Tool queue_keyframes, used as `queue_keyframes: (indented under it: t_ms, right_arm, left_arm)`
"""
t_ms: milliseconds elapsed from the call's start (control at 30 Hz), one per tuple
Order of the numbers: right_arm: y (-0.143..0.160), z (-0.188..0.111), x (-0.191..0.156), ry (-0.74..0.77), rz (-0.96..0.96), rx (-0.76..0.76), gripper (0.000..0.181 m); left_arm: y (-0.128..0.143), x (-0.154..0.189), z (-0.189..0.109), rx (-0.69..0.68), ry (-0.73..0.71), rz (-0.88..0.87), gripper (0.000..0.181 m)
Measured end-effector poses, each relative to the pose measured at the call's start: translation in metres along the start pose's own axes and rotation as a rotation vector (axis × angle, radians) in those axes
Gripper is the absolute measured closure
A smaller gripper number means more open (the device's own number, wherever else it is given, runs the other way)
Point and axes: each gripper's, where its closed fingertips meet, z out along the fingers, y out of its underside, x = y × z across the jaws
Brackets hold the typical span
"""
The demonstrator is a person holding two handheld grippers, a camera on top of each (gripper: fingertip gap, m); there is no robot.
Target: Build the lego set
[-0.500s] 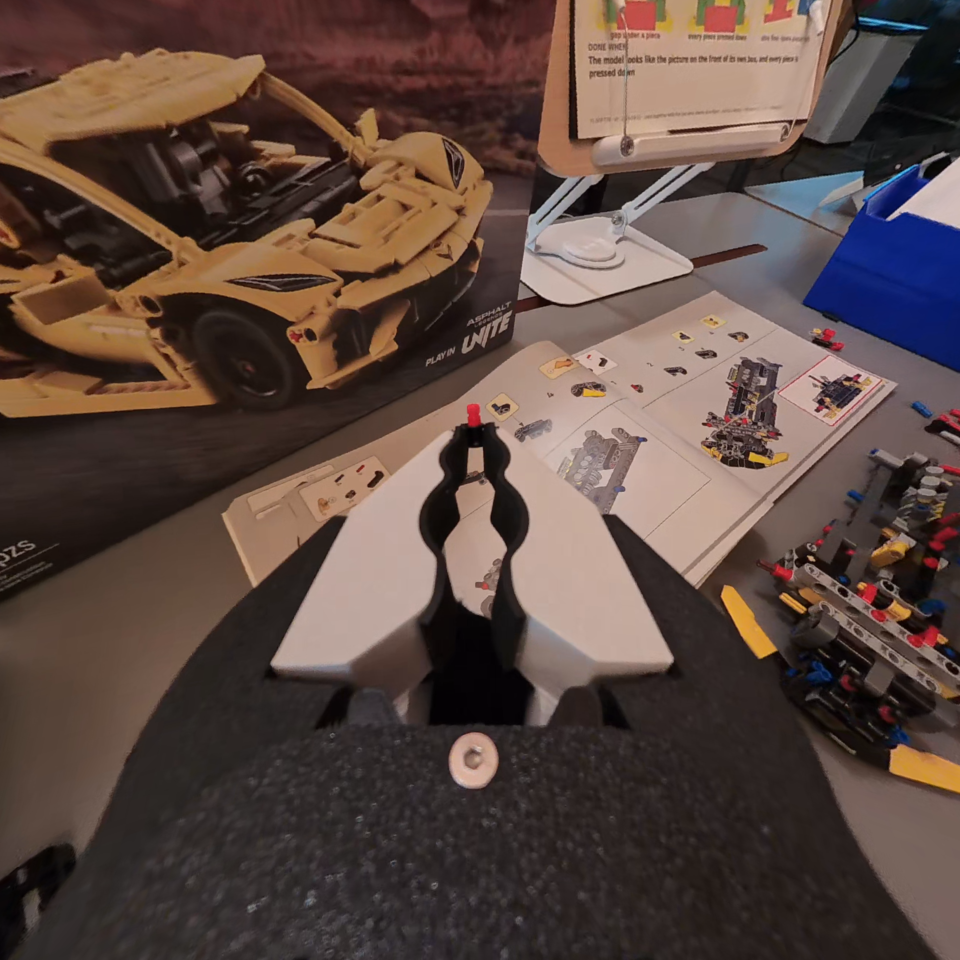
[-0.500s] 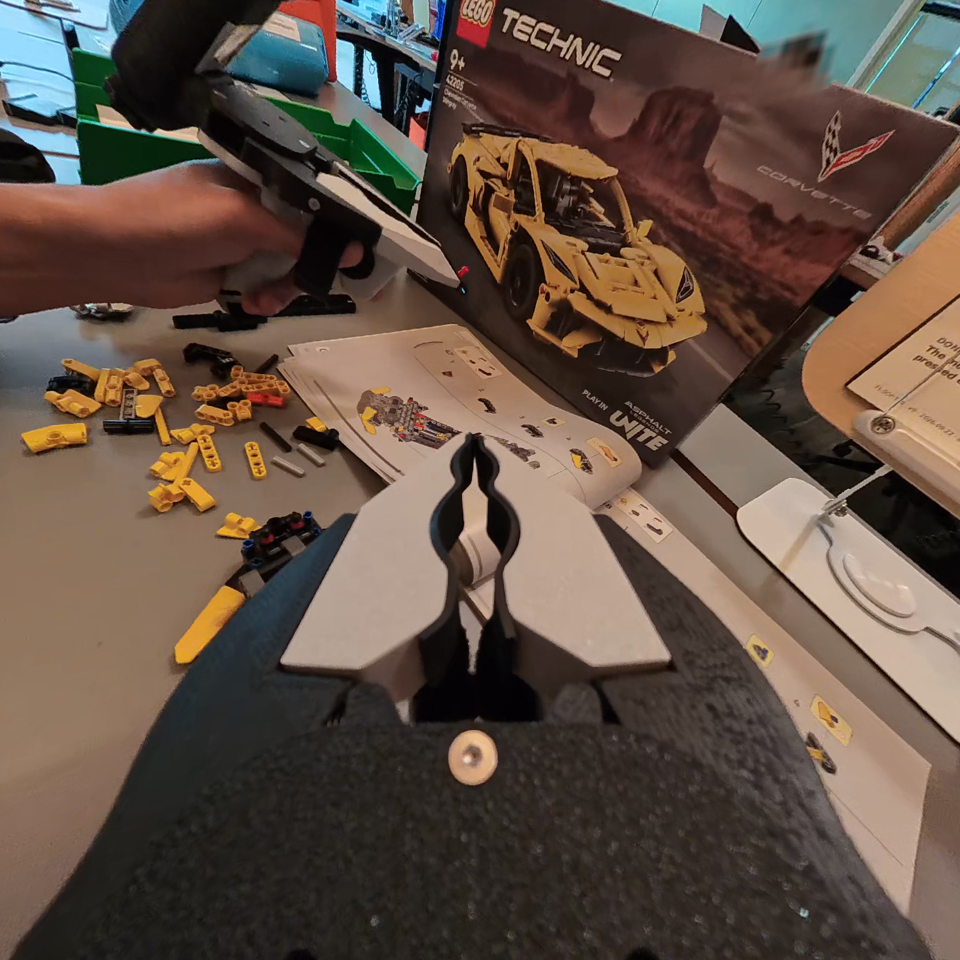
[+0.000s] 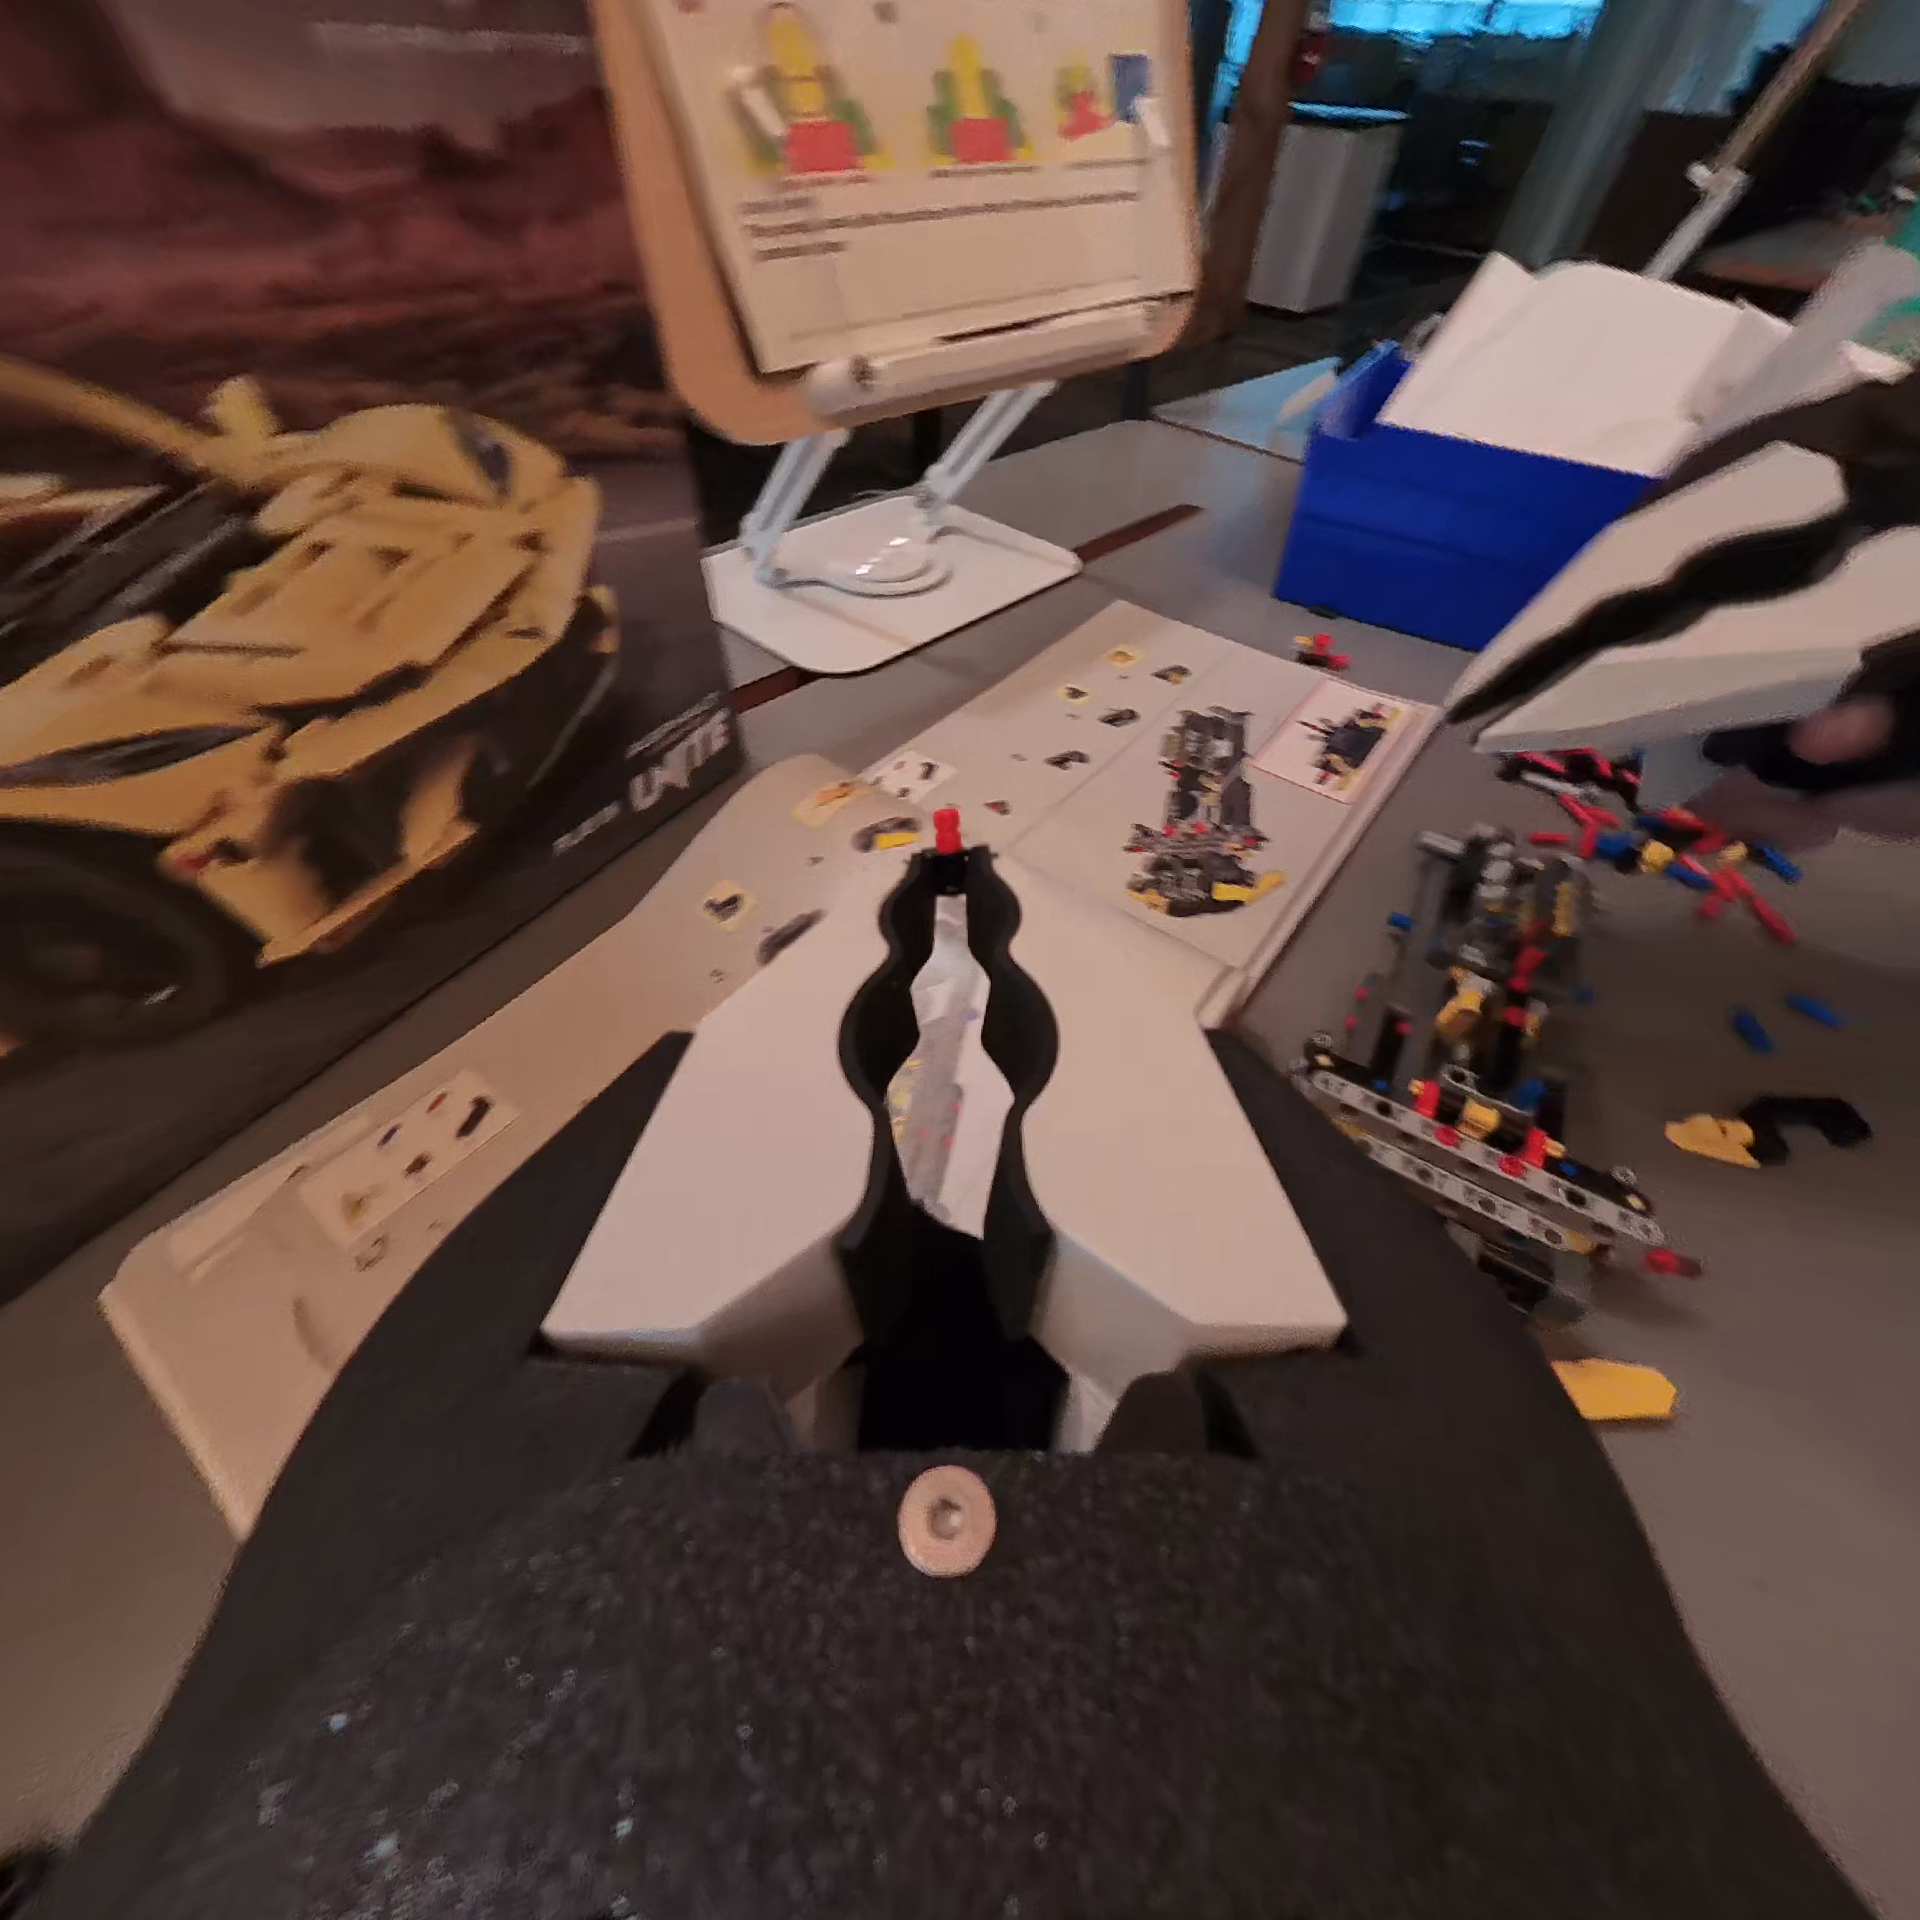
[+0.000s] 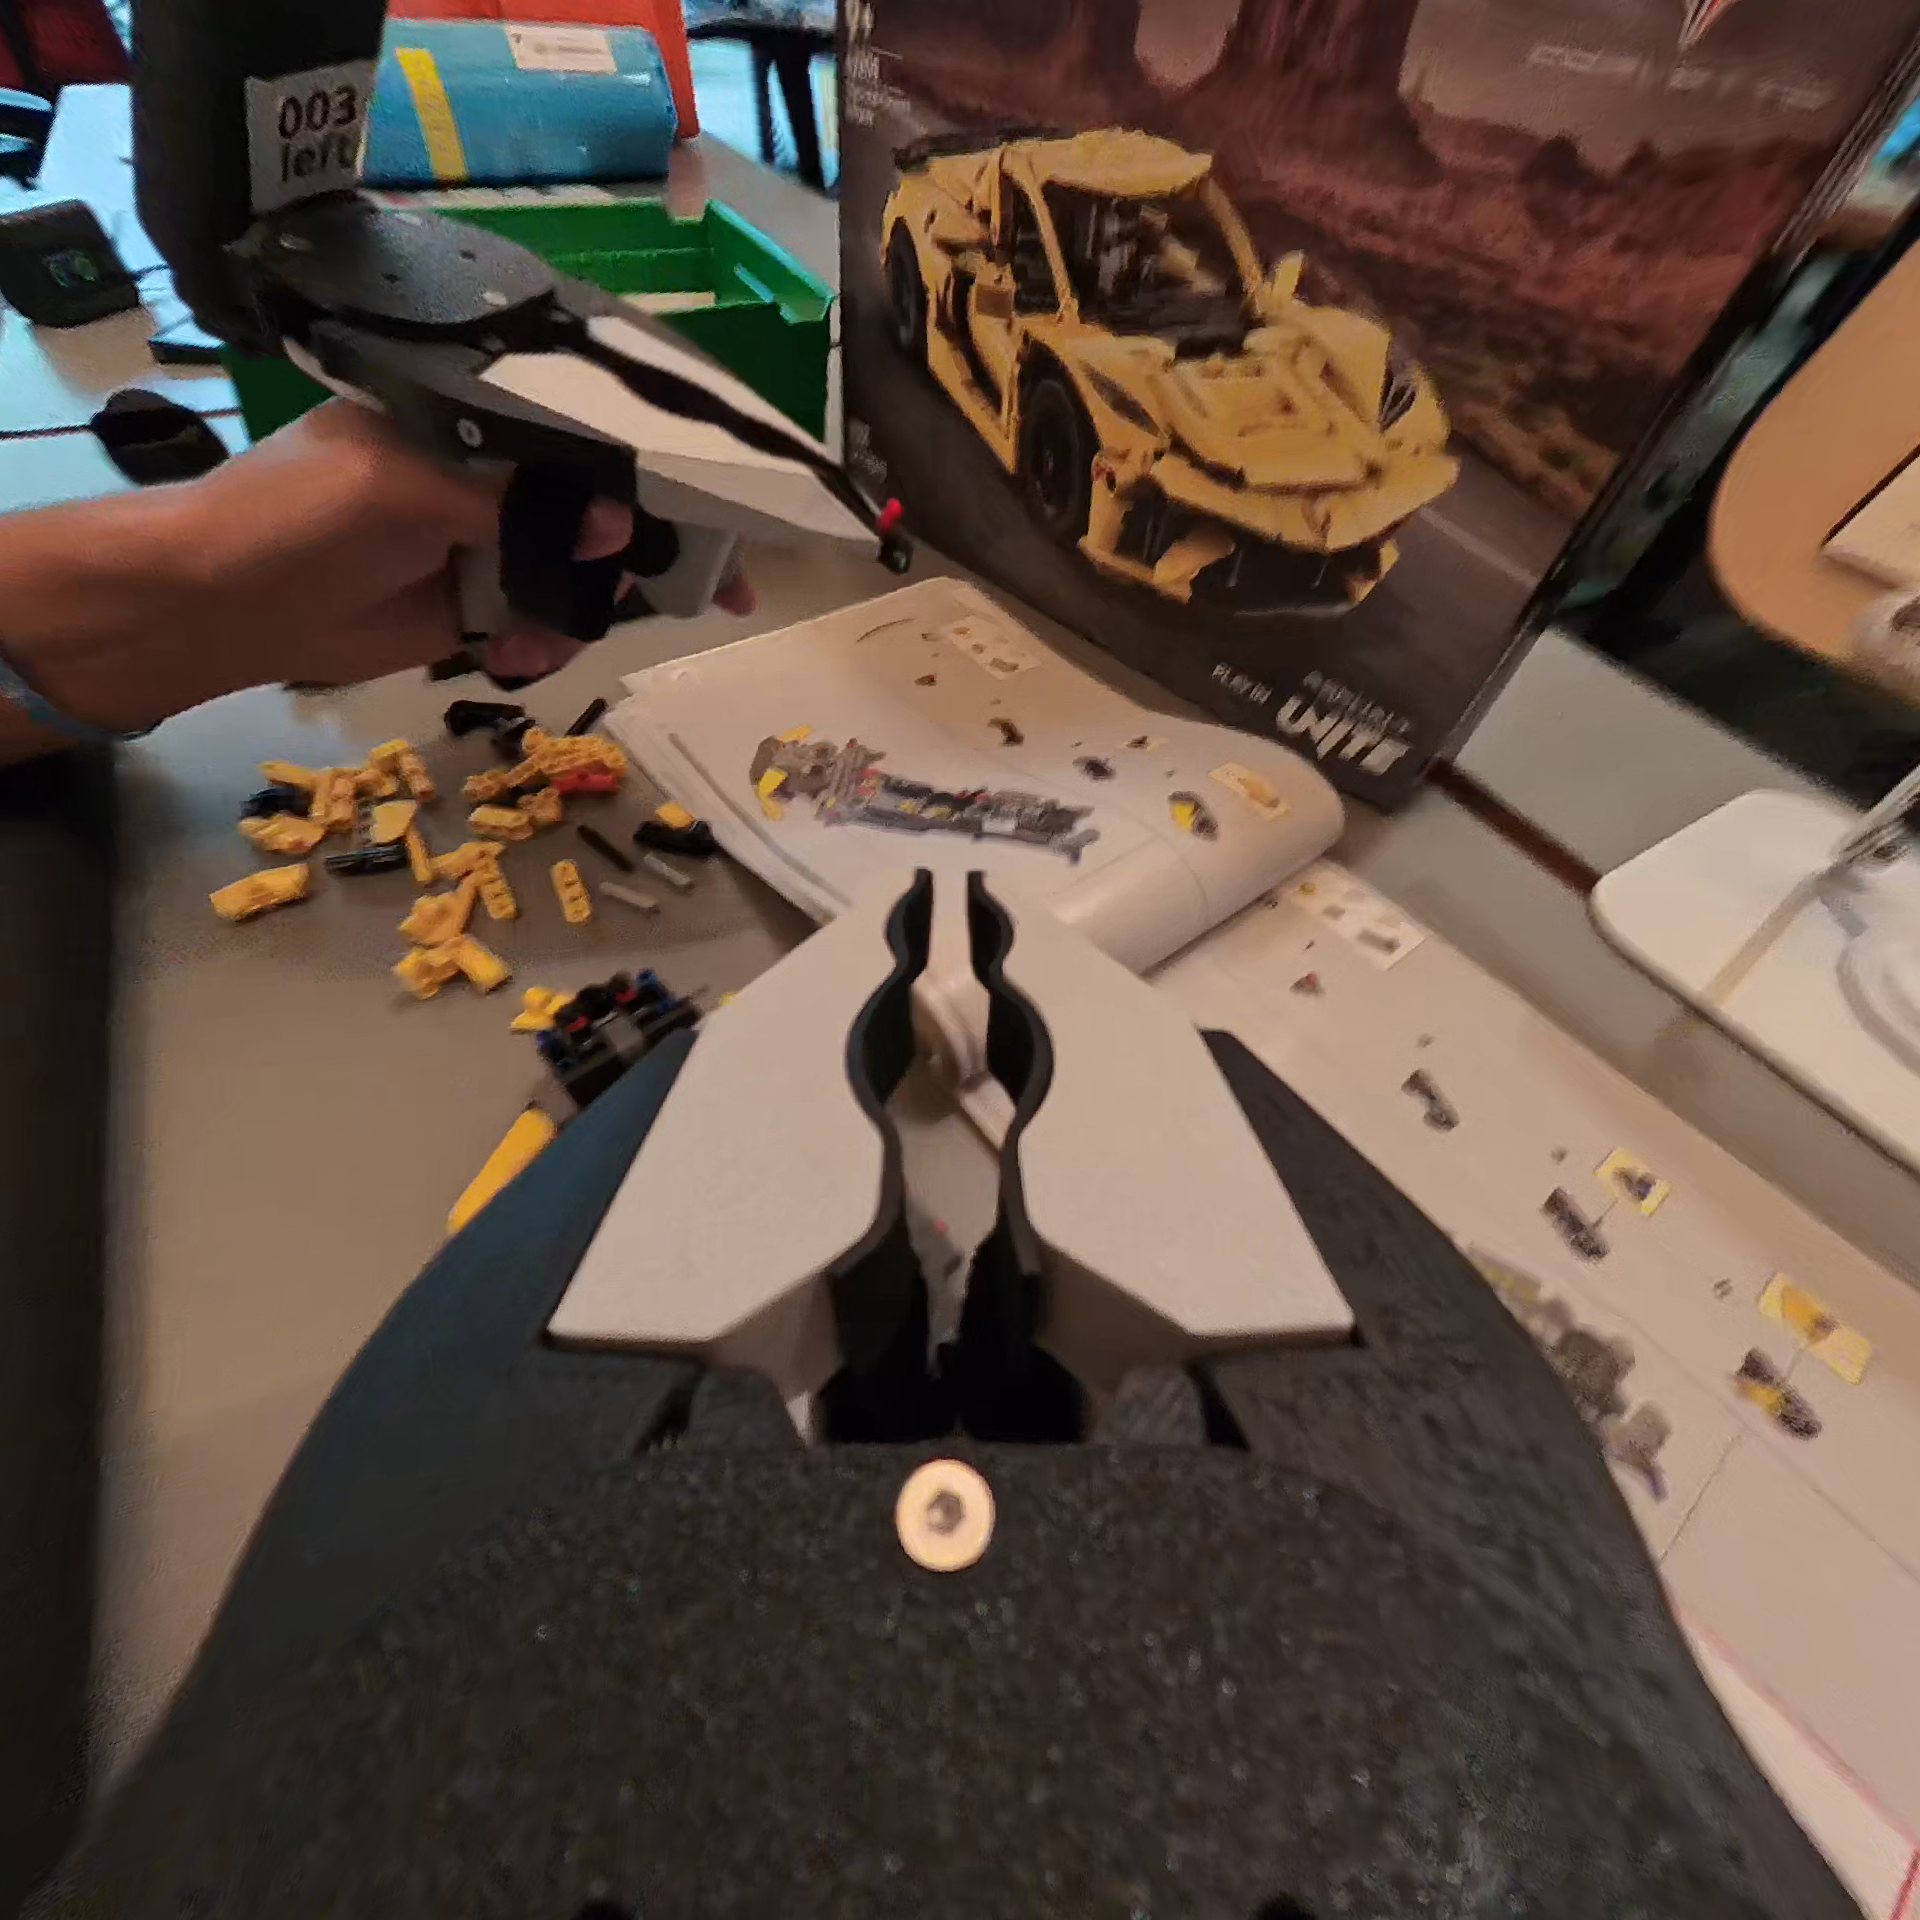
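We pinch a red pin [image 3: 945, 831] in our left gripper [image 3: 948, 868], clear above the bench for fitting; our right gripper [image 4: 945, 894] is narrowly parted, empty, beside the half-built chassis [image 3: 1475, 1049].

The grey table [image 3: 644, 1018] ran under dim indoor light. A white stand [image 3: 894, 566] propped a tan board [image 3: 717, 343] upright. Behind lay a blue bin [image 3: 1423, 520], a green bin [image 4: 748, 301], and more tables.
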Motion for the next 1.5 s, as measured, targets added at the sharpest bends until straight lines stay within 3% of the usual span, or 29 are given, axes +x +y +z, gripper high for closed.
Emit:
queue_keyframes:
  t_ms: [67, 200, 367, 633, 833, 933, 1033, 1100, 1200, 1267, 1333, 1500]
  right_arm:
    - [0.017, -0.014, -0.013, -0.098, 0.08, -0.112, 0.164]
    - [0.07, -0.065, -0.053, -0.203, 0.158, -0.331, 0.161]
    - [0.129, -0.108, -0.074, -0.128, 0.171, -0.509, 0.161]
    - [0.143, -0.097, -0.079, -0.124, 0.12, -0.643, 0.162]
    - [0.157, -0.093, -0.079, -0.127, 0.08, -0.746, 0.162]
    - [0.139, -0.089, -0.085, -0.151, 0.081, -0.65, 0.164]
    - [0.088, -0.086, -0.094, -0.241, 0.159, -0.323, 0.163]
    - [0.066, -0.09, -0.085, -0.267, 0.311, -0.147, 0.162]
    - [0.037, -0.098, -0.087, -0.449, 0.612, 0.059, 0.149]
    - [0.027, -0.101, -0.084, -0.46, 0.677, 0.161, 0.151]
    - [0.023, -0.101, -0.085, -0.405, 0.621, 0.198, 0.165]
    - [0.04, -0.089, -0.089, -0.252, 0.469, 0.059, 0.169]
  left_arm:
    - [0.001, 0.022, 0.005, -0.007, 0.05, 0.081, 0.177]
    - [-0.002, 0.079, 0.007, 0.022, 0.219, 0.196, 0.177]
    - [0.007, 0.163, 0.0, 0.03, 0.525, 0.223, 0.178]
    - [0.06, 0.204, 0.004, -0.196, 0.642, 0.332, 0.177]
    - [0.069, 0.232, -0.006, -0.235, 0.733, 0.337, 0.177]
    - [0.068, 0.238, -0.003, -0.206, 0.685, 0.376, 0.177]
    - [0.053, 0.238, -0.002, -0.1, 0.641, 0.397, 0.177]
    - [0.038, 0.237, -0.003, -0.001, 0.604, 0.416, 0.177]
    - [0.022, 0.237, -0.006, 0.11, 0.549, 0.466, 0.177]
    - [0.018, 0.237, -0.006, 0.14, 0.511, 0.502, 0.177]
    - [0.022, 0.235, -0.003, 0.12, 0.477, 0.537, 0.177]
    - [0.03, 0.234, 0.003, 0.086, 0.434, 0.586, 0.177]
